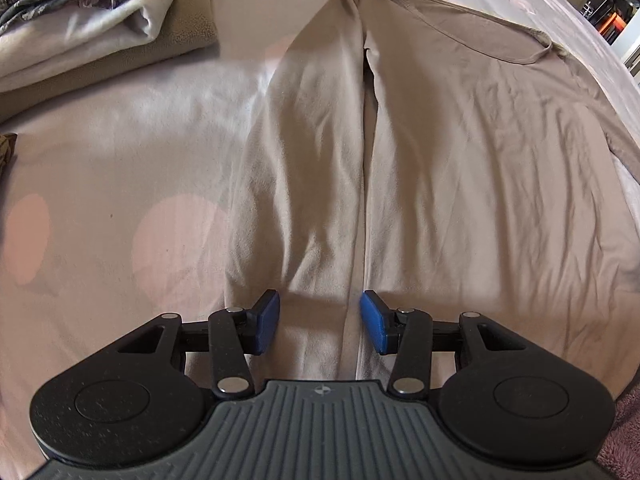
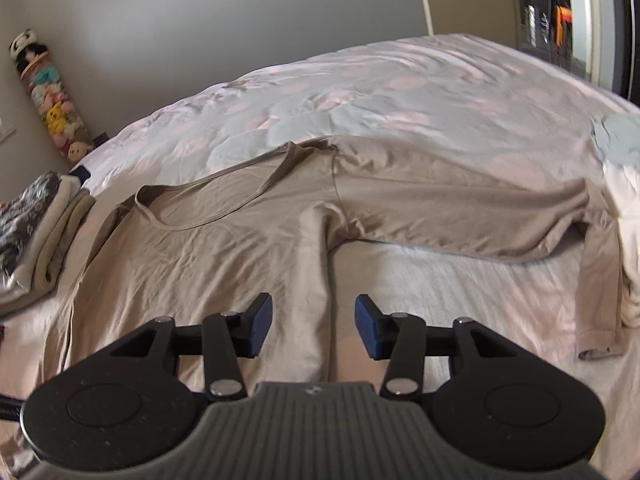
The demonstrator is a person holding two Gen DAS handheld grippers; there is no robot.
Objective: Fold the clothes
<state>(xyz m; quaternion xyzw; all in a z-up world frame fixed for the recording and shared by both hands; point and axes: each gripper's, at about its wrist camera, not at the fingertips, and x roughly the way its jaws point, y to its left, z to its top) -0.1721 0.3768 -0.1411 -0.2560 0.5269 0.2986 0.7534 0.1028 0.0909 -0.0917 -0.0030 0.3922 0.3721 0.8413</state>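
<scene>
A taupe long-sleeved shirt (image 1: 480, 160) lies flat on the bed, neckline at the far end. In the left wrist view one sleeve (image 1: 304, 168) lies folded straight down beside the body. My left gripper (image 1: 320, 304) hovers over its lower part, and its blue pads (image 1: 267, 322) stand apart on either side of the cloth without pinching it. In the right wrist view the shirt (image 2: 208, 248) spreads to the left, and its other sleeve (image 2: 460, 208) reaches out right, bending down to a cuff (image 2: 596, 354). My right gripper (image 2: 314, 308) is open over the shirt's side edge.
A stack of folded clothes (image 1: 80, 32) sits at the far left of the bed (image 2: 36, 232). More light garments (image 2: 624, 200) lie at the right edge. The bedspread (image 2: 400, 92) is pale with pink dots. A column of plush toys (image 2: 48, 96) stands against the wall.
</scene>
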